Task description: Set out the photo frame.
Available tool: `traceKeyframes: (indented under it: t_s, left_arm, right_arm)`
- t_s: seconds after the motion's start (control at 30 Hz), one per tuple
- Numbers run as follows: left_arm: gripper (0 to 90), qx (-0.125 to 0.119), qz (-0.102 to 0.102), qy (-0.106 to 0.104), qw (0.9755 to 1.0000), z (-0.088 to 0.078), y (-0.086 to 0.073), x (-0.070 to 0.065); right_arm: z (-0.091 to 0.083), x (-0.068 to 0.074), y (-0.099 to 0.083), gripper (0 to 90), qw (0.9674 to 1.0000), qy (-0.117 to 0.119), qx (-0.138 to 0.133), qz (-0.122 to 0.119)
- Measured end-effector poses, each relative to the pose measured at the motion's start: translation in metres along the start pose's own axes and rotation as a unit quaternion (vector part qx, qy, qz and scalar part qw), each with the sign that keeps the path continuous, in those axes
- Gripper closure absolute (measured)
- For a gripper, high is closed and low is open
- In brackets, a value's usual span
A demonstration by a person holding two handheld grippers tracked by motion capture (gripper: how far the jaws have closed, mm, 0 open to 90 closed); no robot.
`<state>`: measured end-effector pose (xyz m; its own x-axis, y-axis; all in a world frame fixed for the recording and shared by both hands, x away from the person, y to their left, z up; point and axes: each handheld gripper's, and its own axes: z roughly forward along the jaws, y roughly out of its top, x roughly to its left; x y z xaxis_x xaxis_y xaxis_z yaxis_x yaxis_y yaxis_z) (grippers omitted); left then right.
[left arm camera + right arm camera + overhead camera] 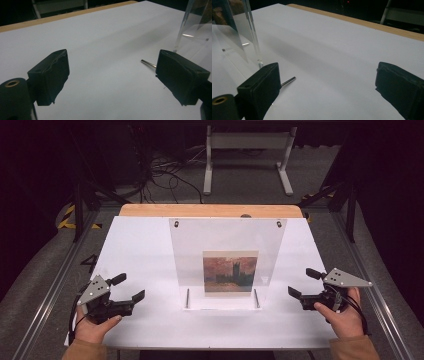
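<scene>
High view: a clear acrylic frame stands at the centre of the picture on the white worktop, holding a small reddish painting print. Two thin metal pins stick out at its base, one towards each lower corner. The left gripper, at the lower left of the frame, and the right gripper, at the lower right, each sit well apart from the frame, jaws spread wide with nothing between them. At the top of the frame, beyond the worktop's wooden far edge, loose cables lie on the floor beside a grey stand. Nothing lies between either gripper and the frame. In the left gripper view the frame's edge is cut off at the upper right, and one pin is half hidden behind the right-hand jaw. In the right gripper view the frame is cut off at the upper left, the print is a dark blur, and a pin pokes out from behind the left-hand jaw.
</scene>
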<state>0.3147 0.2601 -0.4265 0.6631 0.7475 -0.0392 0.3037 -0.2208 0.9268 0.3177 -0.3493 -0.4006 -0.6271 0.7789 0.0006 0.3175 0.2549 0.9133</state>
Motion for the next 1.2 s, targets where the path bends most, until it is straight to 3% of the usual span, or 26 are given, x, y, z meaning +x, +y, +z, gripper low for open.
traceKeyframes:
  t_s: [0.37,0.57,0.63,0.9,1.03,1.2]
  left_arm:
    - [12.3,0.005,0.001,0.008,1.0,0.008,-0.026,0.006]
    - [12.4,0.029,0.002,0.011,0.9995,0.015,-0.034,0.004]
    - [12.4,0.046,0.007,0.016,0.9988,0.018,-0.036,0.004]
    - [11.9,0.05,-0.013,0.016,0.9985,0.019,-0.036,0.007]
    - [11.9,0.053,-0.012,0.019,0.9984,0.019,-0.036,0.006]
    - [12.4,0.068,-0.005,0.032,0.9972,0.021,-0.035,0.005]
  right_arm:
    - [0.008,-0.008,-0.029,5.7,0.9999,-0.001,0.005,0.012]
    - [0.014,-0.013,-0.044,5.5,0.9994,-0.012,0.016,0.029]
    - [0.016,-0.013,-0.048,6.0,0.999,-0.009,0.031,0.031]
    - [0.018,-0.012,-0.049,6.5,0.9986,-0.011,0.041,0.029]
    - [0.019,-0.011,-0.049,6.4,0.9986,-0.011,0.046,0.023]
    - [0.016,-0.014,-0.049,6.4,0.9986,-0.011,0.037,0.036]
